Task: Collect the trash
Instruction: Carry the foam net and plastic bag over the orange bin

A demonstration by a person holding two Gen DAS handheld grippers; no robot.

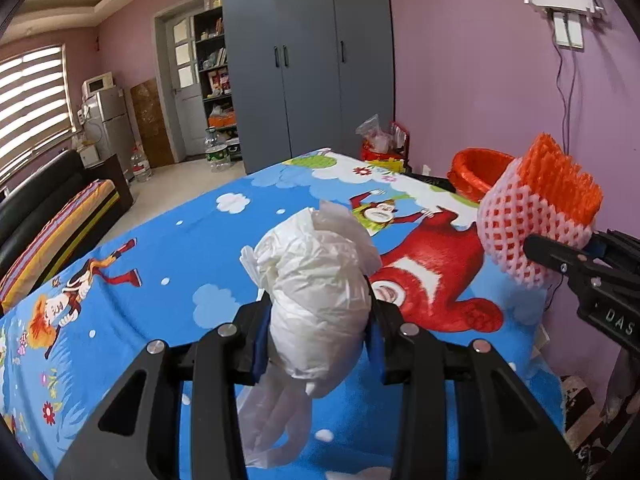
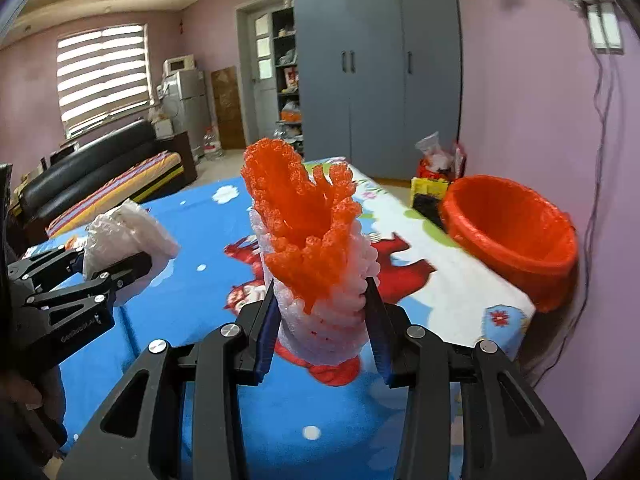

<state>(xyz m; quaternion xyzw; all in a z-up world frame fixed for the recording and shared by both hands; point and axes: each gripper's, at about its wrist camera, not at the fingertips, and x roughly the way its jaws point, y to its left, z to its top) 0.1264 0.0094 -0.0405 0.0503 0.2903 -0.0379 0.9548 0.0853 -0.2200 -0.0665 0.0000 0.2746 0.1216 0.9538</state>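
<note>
Pink-walled bedroom, bed (image 1: pixel 168 248) with a blue cartoon sheet running below both tools. Left hand-held gripper (image 1: pixel 320 320) is clamping a crumpled white plastic bag (image 1: pixel 316 280), held above the sheet. Right hand-held gripper (image 2: pixel 320 312) is squeezing a pink-and-orange foam fruit net (image 2: pixel 312 248), also lifted. Red bin (image 2: pixel 516 232) is sitting at the bed's far right edge by the wall.

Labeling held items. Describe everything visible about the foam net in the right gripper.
The foam net is a soft mesh sleeve: white-pink outer layer, orange layer flaring from its top. It stands roughly upright, pinched low between the right gripper pads, lifted clear of the cartoon bedsheet. Nothing else touches it. The orange basket sits beyond, to its right.
</note>
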